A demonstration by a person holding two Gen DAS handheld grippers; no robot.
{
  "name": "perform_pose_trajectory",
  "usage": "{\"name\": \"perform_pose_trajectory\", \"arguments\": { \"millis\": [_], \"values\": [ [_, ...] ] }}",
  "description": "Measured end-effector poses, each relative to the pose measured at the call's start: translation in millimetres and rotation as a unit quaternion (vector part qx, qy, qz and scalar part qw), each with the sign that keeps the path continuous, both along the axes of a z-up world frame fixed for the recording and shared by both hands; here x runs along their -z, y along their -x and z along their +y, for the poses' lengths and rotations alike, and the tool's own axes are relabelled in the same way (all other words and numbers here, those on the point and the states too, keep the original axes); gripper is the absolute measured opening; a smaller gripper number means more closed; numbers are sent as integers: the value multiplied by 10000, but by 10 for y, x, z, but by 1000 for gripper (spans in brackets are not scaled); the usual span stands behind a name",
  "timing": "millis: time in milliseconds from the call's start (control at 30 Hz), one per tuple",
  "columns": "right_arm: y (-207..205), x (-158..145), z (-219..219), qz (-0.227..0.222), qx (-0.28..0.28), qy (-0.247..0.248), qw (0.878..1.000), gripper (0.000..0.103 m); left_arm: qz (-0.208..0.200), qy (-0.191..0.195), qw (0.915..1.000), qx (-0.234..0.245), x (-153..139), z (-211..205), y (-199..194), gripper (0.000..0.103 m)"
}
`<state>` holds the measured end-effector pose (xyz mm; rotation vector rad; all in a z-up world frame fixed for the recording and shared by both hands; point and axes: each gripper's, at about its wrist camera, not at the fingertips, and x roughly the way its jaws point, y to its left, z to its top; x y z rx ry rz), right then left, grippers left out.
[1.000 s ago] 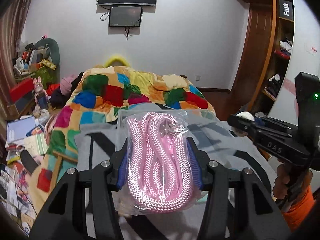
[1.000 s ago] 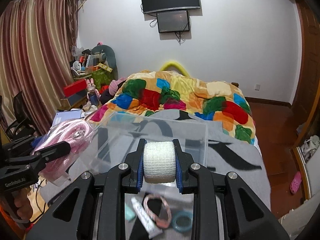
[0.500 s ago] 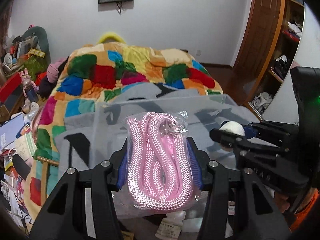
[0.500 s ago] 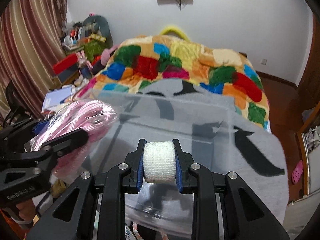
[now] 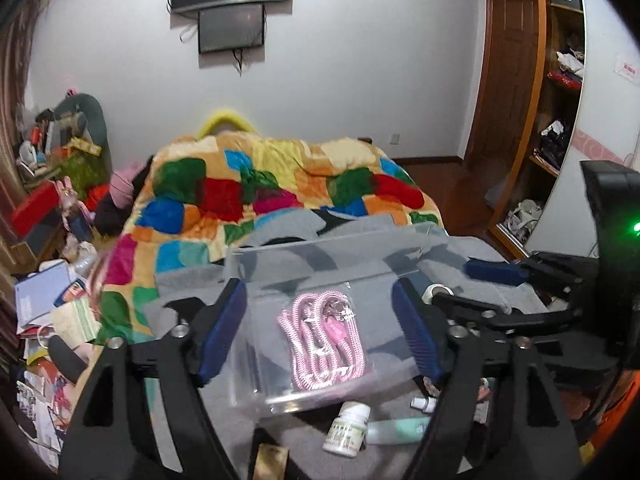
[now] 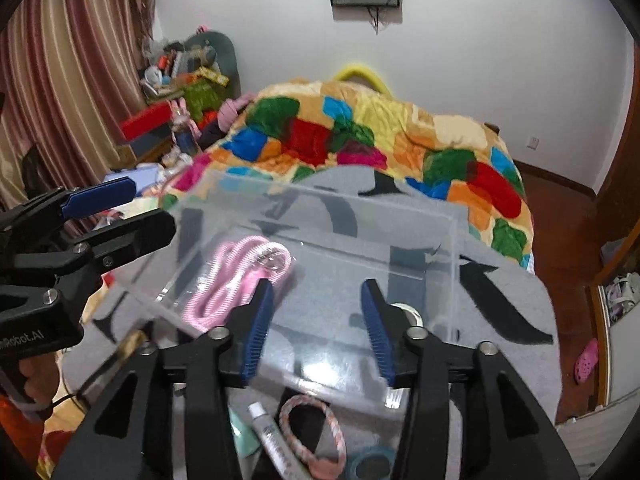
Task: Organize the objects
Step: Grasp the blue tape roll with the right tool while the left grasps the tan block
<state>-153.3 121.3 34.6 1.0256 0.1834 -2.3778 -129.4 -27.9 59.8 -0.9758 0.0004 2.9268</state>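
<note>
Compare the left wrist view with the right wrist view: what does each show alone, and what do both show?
Left wrist only: a white pill bottle and a mint-green tube on the grey blanket.
Right wrist only: a pink braided ring, a white tube and a blue tape ring.
Both: the clear plastic box holding the bagged pink rope.

Black fingers (image 5: 224, 332), blue ribbed pads (image 6: 256, 334)

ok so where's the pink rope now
The bagged pink rope lies inside the clear box on the grey blanket, towards its left side, between the open left tongs in the left wrist view.
</note>
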Motion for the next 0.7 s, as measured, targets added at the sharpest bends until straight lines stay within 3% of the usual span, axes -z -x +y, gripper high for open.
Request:
{"name": "perform_pose_trajectory", "arguments": {
  "millis": [100, 333, 500, 700],
  "values": [
    [-175, -138, 108, 258, 67, 42, 9996, 58, 121, 59, 9999, -39, -40, -14, -171, 90],
    [-505, -247, 425, 610, 431, 129, 9971, 82, 114, 200, 9997, -24, 145, 2, -545, 96],
    [-602, -113, 578, 391, 507, 239, 9977, 82, -193, 175, 9996, -119, 407, -91, -689, 96],
    [-723, 199, 703, 173, 638, 33, 9978, 82, -595, -105, 9973, -421, 725, -337, -813, 96]
  ]
}}
